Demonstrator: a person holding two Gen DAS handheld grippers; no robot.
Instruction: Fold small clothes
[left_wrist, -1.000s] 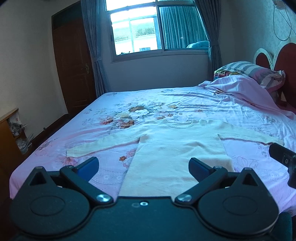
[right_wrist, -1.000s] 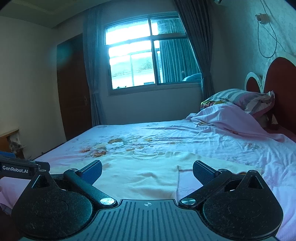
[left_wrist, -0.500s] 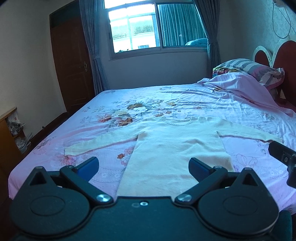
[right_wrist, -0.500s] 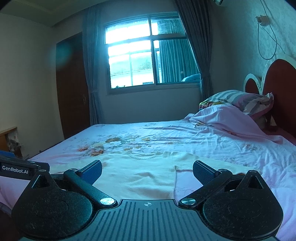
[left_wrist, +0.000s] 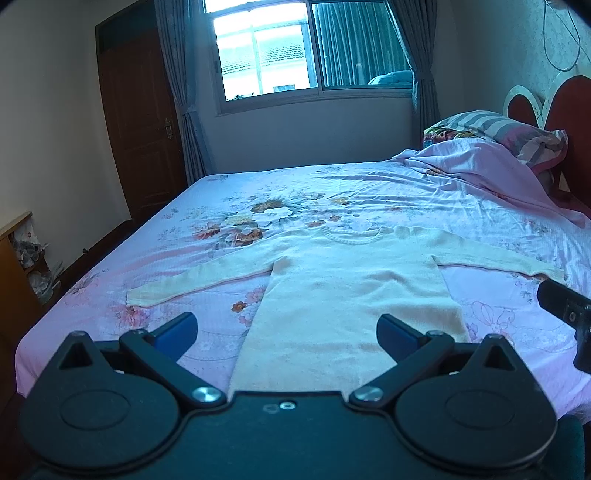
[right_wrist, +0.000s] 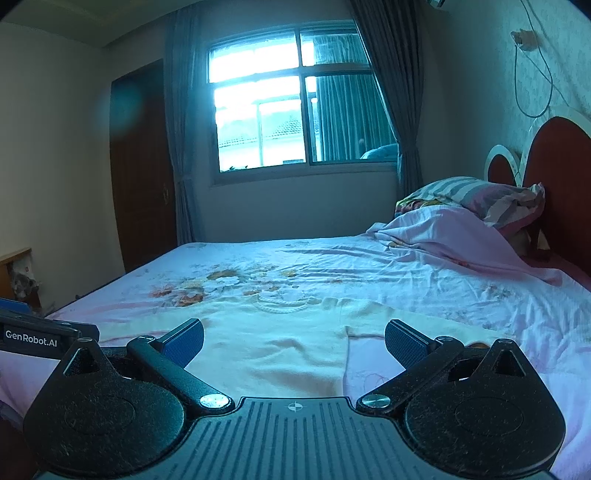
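Both the left gripper and right gripper, jaws spread and empty, have risen slightly above the flat cream sweater, so folding hasn't begun.

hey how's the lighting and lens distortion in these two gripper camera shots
Left wrist view: the window is blown out, walls bow from fisheye, the sweater is evenly lit and sharp. Right wrist view: dimmer, bluish, with a lens flare spot on the left wall.
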